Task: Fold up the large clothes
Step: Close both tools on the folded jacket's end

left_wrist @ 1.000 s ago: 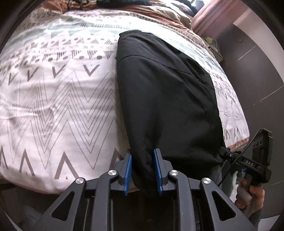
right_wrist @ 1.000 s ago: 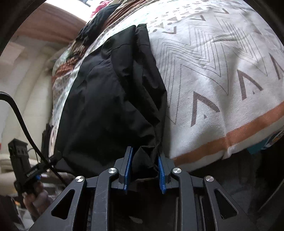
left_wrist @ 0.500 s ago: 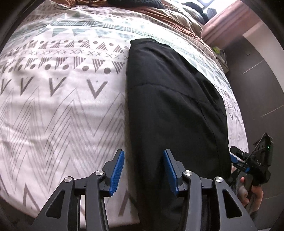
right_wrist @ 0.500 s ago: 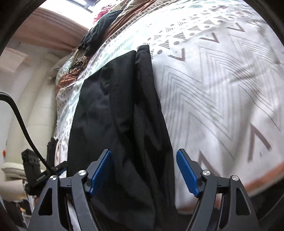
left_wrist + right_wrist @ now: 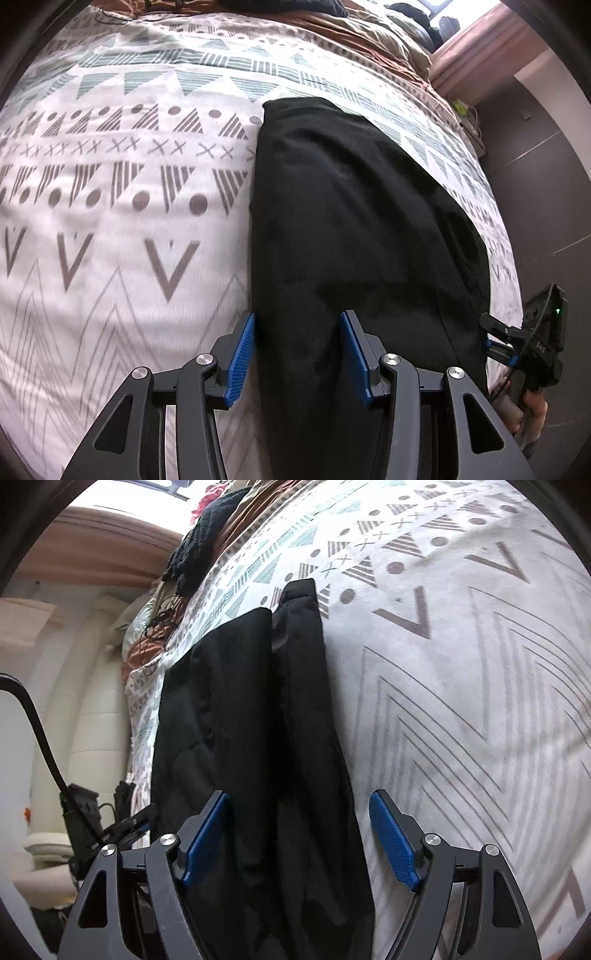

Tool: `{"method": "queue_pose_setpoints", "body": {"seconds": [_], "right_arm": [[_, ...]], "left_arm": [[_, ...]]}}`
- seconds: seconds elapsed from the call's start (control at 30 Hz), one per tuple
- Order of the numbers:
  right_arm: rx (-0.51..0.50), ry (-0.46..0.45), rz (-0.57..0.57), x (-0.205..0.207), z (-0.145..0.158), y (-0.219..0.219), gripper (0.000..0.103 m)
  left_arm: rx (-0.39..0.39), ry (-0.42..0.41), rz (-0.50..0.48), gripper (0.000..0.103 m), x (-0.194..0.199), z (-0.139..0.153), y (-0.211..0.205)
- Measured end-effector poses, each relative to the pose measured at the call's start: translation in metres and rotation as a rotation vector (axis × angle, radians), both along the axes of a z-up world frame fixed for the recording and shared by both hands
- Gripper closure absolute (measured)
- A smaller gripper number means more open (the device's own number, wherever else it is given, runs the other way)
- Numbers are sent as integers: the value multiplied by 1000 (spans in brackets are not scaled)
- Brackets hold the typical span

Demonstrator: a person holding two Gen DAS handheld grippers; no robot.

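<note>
Left wrist view first: the left gripper [image 5: 297, 354] hangs over the near end of the black garment [image 5: 354, 236], which lies as a long dark strip on the patterned bedspread [image 5: 110, 240], running from 6 o'clock up toward 12 o'clock. Its blue pads [image 5: 242, 360] stand apart, with the cloth's left edge passing between them unpinched; the jaws have just been opening and the grip is released. At 4 o'clock the right gripper [image 5: 495, 332] shows in a hand [image 5: 532, 406], just off the garment's right edge. The strip lies straight, probably so that the next fold can go across it.

Right wrist view: the right gripper [image 5: 299, 838] also stands released, its jaws having just been opening, pads [image 5: 393, 845] set wide on either side of the cloth without pressing it. The black garment [image 5: 258, 720] runs from 6 o'clock toward 12 o'clock, a narrower folded part [image 5: 306, 686] lying along its right side, likely a sleeve or side panel laid inward. At 8 o'clock the left gripper [image 5: 122, 823] sits beside the garment's far edge. A dark knitted item [image 5: 207, 531] lies at 11 o'clock, well apart.
</note>
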State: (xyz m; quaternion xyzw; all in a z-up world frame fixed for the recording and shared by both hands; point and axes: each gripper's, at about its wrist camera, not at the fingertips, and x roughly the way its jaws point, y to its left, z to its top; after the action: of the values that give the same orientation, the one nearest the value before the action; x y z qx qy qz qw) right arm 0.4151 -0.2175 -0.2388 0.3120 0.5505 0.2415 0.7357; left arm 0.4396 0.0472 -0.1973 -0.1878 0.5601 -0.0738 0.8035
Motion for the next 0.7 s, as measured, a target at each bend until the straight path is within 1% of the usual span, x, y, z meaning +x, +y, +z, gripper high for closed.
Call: {"method": "queue_pose_setpoints", "body": {"seconds": [0.23, 0.43, 0.63, 0.7], "right_arm": [[18, 3, 43, 32, 1, 13, 25], [10, -3, 81, 50, 2, 25, 25], [42, 1, 90, 58, -2, 22, 25], [58, 3, 84, 62, -5, 20, 28]], "left_arm": [[35, -9, 8, 55, 31, 0, -6], [89, -29, -35, 55, 34, 10, -26], [78, -33, -50, 55, 34, 13, -30], [86, -31, -62, 55, 35, 13, -31]]}}
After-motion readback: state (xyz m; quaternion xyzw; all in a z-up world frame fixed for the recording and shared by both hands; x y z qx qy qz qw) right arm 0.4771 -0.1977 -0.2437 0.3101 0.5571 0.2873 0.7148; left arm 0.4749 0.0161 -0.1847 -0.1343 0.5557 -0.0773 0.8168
